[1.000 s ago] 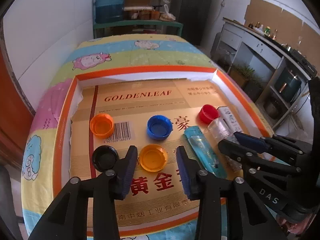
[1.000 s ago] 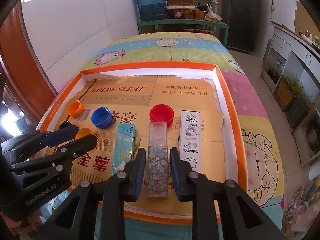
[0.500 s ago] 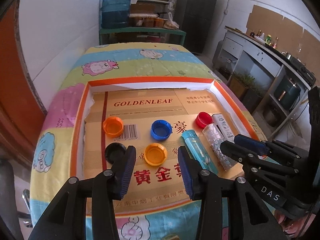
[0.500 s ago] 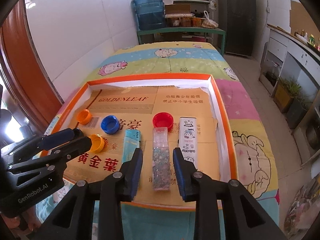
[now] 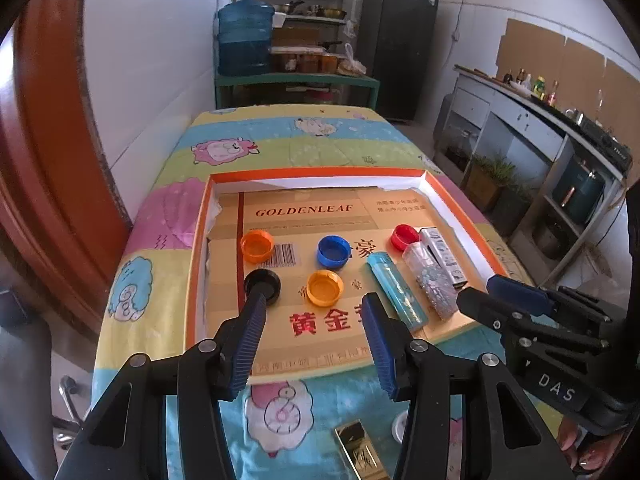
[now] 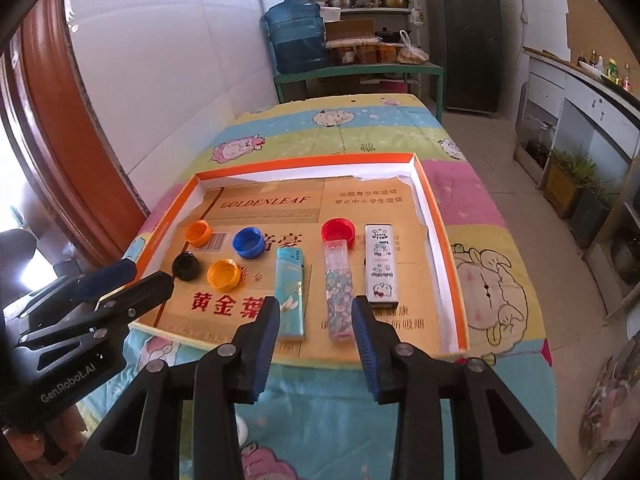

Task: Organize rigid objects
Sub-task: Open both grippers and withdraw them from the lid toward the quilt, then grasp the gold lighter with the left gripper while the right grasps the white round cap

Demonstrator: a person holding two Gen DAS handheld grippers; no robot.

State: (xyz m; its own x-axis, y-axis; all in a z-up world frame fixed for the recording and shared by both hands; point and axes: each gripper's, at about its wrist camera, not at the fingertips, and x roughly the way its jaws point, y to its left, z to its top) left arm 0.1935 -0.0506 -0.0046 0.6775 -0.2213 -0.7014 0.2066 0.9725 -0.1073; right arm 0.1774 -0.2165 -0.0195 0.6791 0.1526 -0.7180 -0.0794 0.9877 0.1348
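Note:
An orange-rimmed cardboard tray (image 5: pixel 202 240) (image 6: pixel 440 240) lies on a cartoon-print cloth. In it lie an orange cap (image 5: pixel 257 245), a black cap (image 5: pixel 263 286), a blue cap (image 5: pixel 334 252), a yellow-orange cap (image 5: pixel 325 287), a red cap (image 5: pixel 405 237), a teal lighter (image 5: pixel 394 288) (image 6: pixel 291 286), a patterned clear lighter (image 6: pixel 338 286) and a white lighter (image 6: pixel 382 266). My left gripper (image 5: pixel 314 308) is open and empty, above the tray's near edge. My right gripper (image 6: pixel 314 312) is open and empty, back from the patterned lighter.
A gold lighter (image 5: pixel 362 454) and a small white object (image 5: pixel 400 426) lie on the cloth in front of the tray. A shelf with a blue water jug (image 6: pixel 296 36) stands behind the table. A counter (image 5: pixel 540 128) runs along the right. A red-brown door frame (image 5: pixel 44 140) is at the left.
Both grippers have pulled back and up from the tray, staying open. The right gripper has left the patterned lighter lying between the teal and white lighters. The objects have not moved.

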